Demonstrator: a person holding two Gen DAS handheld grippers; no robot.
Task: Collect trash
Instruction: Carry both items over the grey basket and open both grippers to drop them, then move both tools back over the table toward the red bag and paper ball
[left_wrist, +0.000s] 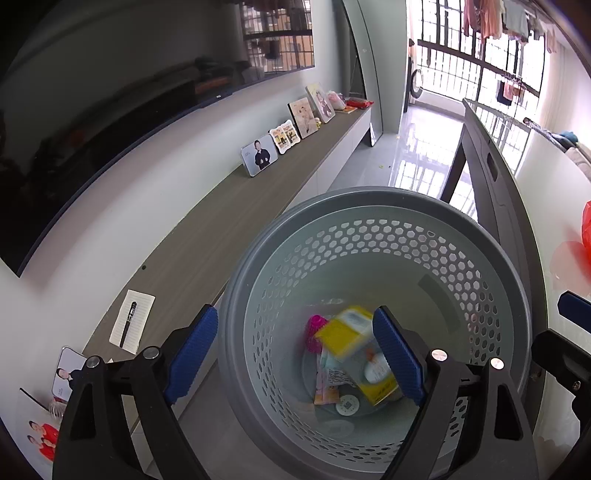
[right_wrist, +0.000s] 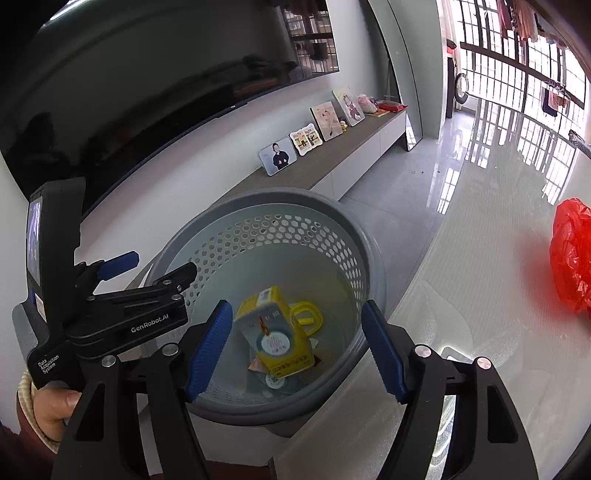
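Two gaping grippers over bin (left_wrist: 369, 206), carton (left_wrist: 347, 332) perhaps airborne

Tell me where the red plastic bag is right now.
The red plastic bag lies on the white table at the right wrist view's right edge, right of the grey basket and clear of it.

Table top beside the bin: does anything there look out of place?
Yes: a crumpled red plastic bag lies on the white table, outside the grey bin, where the other trash already lies.
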